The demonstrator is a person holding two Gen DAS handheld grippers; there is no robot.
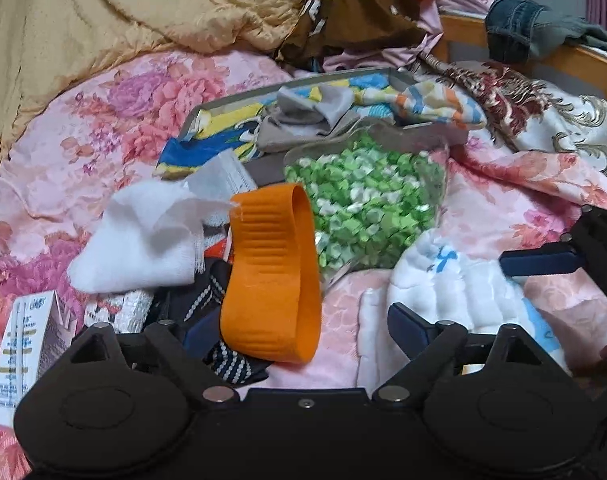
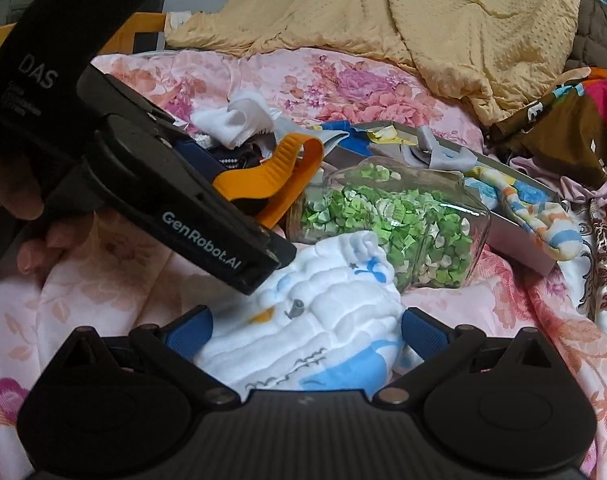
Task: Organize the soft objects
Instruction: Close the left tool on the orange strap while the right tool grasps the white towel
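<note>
My left gripper [image 1: 303,330] is open on the floral bedspread, with an orange elastic band [image 1: 271,276] looped up between its fingers and a dark striped sock [image 1: 227,360] under it. My right gripper [image 2: 305,332] is open, its blue fingers either side of a white quilted cloth with blue prints [image 2: 315,320]. That cloth also shows in the left wrist view [image 1: 455,292]. A grey tray [image 1: 419,136] holds several soft cloths. A white cloth [image 1: 143,236] lies left of the band.
A clear jar of green paper stars [image 2: 387,220] lies on its side between the tray and the quilted cloth. A white carton [image 1: 27,344] lies at the left. A tan quilt [image 2: 383,12] and heaped clothes [image 1: 363,4] fill the back; a wooden bed rail [image 1: 583,60] stands behind.
</note>
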